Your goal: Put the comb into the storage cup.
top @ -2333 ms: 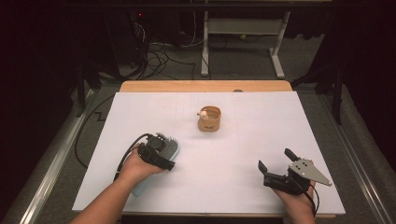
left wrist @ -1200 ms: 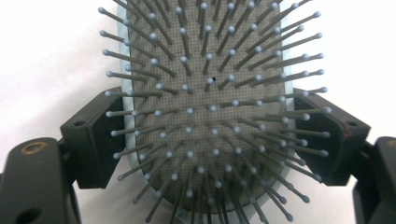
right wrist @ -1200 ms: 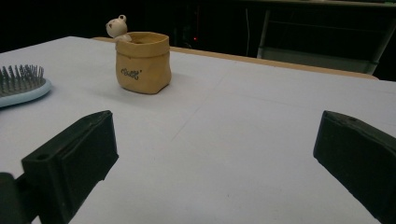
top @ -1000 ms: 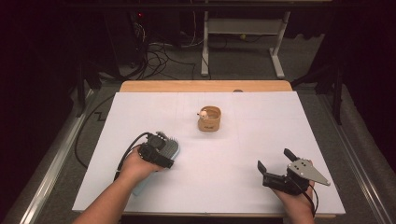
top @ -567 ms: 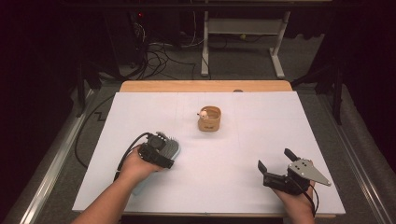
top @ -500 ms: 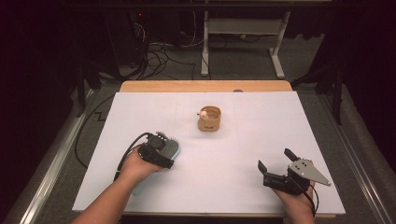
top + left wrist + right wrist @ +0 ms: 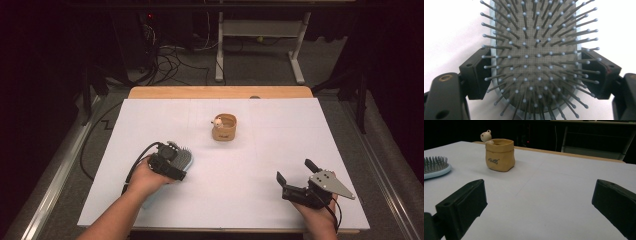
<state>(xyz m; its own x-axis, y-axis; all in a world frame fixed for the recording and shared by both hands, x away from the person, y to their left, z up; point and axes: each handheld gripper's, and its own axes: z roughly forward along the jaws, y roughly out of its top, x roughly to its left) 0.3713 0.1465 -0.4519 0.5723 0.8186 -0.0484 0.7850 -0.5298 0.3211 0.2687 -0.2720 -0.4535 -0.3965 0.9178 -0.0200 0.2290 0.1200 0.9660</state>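
High view: the left gripper [image 7: 169, 162] lay at the near-left part of the white table [image 7: 300, 130], held in the person's left hand [image 7: 145, 175], positioned over a pale blue hairbrush [image 7: 186, 157] whose bristled head projected just beyond it. The right gripper [image 7: 296, 176] rested at the near-right, held in the right hand [image 7: 317, 215], its jaws spread wide with nothing between them and its grey three-cornered plate [image 7: 332, 183] on top. A small tan pot [image 7: 224, 128] stood upright near the table's middle, well apart from both grippers, with a small pale figure [image 7: 218, 121] at its left rim.

Left gripper view: the left gripper's jaws stood either side of the hairbrush [image 7: 536, 62], bristles facing the camera. The jaw pads [image 7: 475, 72] sat against or just beside the brush's edges; firm contact could not be confirmed, so whether it was clamped could not be told.

Right gripper view: the right gripper [image 7: 539, 202] was wide open over bare table surface [image 7: 564, 195]. The tan pot [image 7: 499, 155] stood beyond, upright, bearing dark lettering, with the pale figure [image 7: 485, 136] at its rim. The hairbrush head [image 7: 435, 166] lay flat at the left edge, bristles up.
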